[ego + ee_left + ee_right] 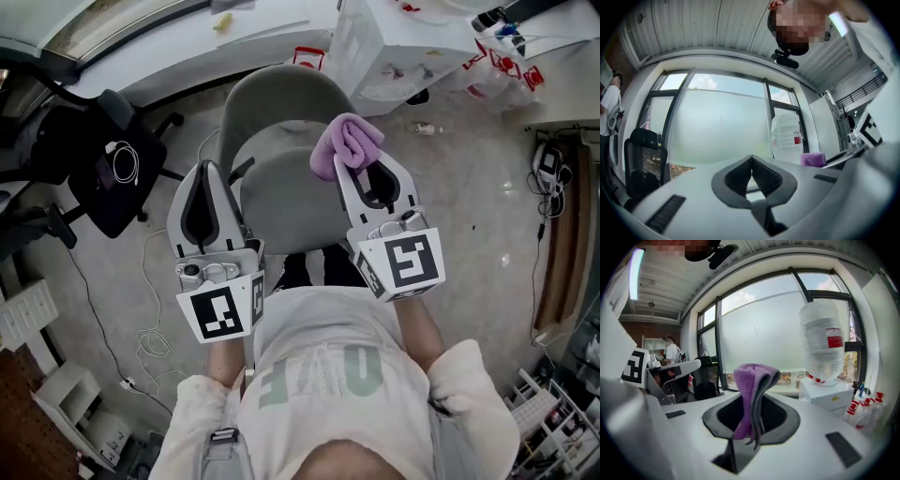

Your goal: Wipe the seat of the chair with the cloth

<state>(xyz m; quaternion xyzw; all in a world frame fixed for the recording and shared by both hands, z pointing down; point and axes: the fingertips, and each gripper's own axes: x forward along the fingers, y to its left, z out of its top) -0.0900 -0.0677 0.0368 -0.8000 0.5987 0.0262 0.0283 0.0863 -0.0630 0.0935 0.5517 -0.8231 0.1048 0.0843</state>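
far left: black office chair with a white cable lying on it. Well apart from the work, not involved.
left claw: clenched on nothing, ribbed pads meeting tip to tip in its own view. It sits over the left side of the target and aims out at the window, not down.
target: grey chair straight ahead of the person. Its seat is bare and between the two claws in the head view.
right claw: clamped on the cloth, a purple folded wad. Most of it bulges past the tips and a short tail hangs back inside the jaws.
cloth position: up in the air over the seat's rear right part, not on the surface. The claw points level toward the window.
step, my read: cloth is in hand and the wipe has not started. Next is bringing it down onto the seat.
how to do it well:
- Pitch the right claw down so the bulging wad lands first, not the plastic tips.
- Use light, even pressure.
- Make overlapping passes from back edge to front, rim to rim.
- Hold the clamp firm, since drag on the upholstery could tug the cloth out.
- If the seat swivels under the stroke, brace its left rim with the left claw.
far right: water jug beyond the chair, clear of the stroke path.
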